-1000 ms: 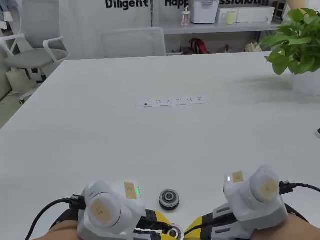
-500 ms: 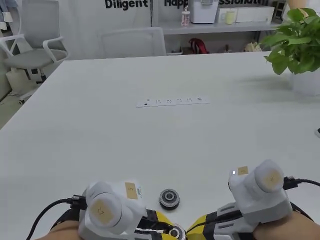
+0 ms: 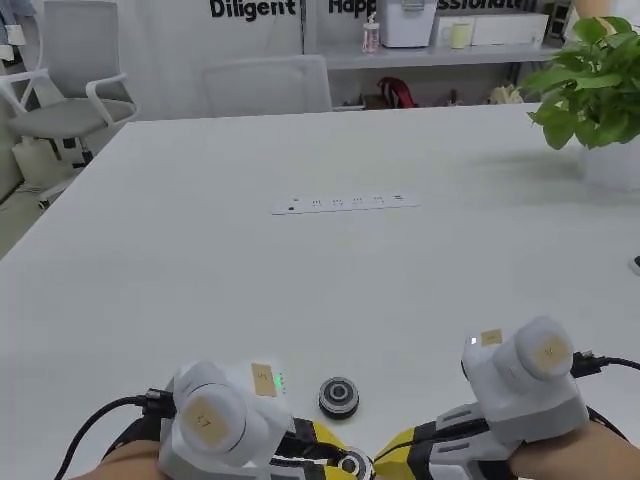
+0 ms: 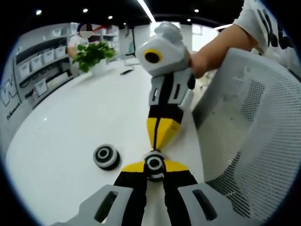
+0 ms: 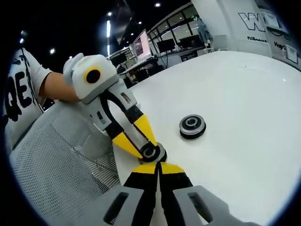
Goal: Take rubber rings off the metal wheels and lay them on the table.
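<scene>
A small metal wheel with a black rubber ring hangs between both grippers just above the white table's near edge. My left gripper is shut on this wheel, its yellow-tipped jaws clamping the sides. My right gripper meets it from the opposite side, jaws shut on the wheel's rubber ring at the rim. A second wheel, still wearing its ring, lies flat on the table a little beyond the grippers.
A recessed power strip sits mid-table. A potted plant stands at the far right corner. Office chairs stand behind the table. A grey mesh chair back is close to the near table edge.
My right gripper has drifted slightly to the right and down in the head view. The left gripper and the loose wheel have stayed put.
</scene>
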A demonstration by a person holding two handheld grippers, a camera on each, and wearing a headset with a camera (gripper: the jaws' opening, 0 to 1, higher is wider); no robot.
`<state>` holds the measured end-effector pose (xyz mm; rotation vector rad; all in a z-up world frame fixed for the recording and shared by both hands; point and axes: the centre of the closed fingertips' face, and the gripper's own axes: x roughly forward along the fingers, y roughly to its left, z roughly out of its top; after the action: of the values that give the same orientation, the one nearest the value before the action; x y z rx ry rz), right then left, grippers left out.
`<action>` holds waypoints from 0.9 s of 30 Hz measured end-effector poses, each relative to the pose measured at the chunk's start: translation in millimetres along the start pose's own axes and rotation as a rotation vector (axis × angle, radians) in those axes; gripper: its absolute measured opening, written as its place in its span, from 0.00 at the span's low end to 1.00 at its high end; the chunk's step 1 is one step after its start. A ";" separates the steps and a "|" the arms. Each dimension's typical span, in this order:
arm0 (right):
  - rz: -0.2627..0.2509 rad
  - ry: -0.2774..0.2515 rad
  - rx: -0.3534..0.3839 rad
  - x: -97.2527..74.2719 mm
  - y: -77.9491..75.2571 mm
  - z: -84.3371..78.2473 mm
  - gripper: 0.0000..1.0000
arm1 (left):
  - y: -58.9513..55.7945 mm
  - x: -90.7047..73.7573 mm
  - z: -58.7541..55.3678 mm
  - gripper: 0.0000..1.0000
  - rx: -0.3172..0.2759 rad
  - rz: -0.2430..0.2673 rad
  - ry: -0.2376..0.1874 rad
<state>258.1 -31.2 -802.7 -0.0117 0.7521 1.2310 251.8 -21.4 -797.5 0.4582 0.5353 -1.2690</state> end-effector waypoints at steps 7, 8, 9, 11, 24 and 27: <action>0.007 -0.020 0.017 -0.6 1.4 3.6 0.00 | 0.6 1.6 1.2 0.12 0.001 0.005 0.001; 0.009 -0.020 0.010 -0.5 1.9 4.0 0.00 | 0.6 1.6 1.2 0.12 0.001 0.004 0.001; 0.010 -0.020 0.008 -0.5 2.2 4.2 0.00 | 0.7 1.5 1.2 0.12 0.000 0.004 0.000; 0.011 -0.020 0.006 -0.4 2.4 4.7 0.00 | 0.7 1.5 1.2 0.12 -0.001 0.005 0.002; 0.038 -0.001 -0.038 3.0 11.5 8.3 0.00 | 0.7 1.8 1.4 0.12 0.000 0.005 0.009; 0.048 -0.002 -0.044 4.1 13.6 8.7 0.00 | 0.2 2.1 1.7 0.12 0.001 0.003 0.009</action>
<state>251.5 -19.3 -793.0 -0.0289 0.7266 1.2927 252.6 -24.0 -797.4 0.4652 0.5414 -1.2649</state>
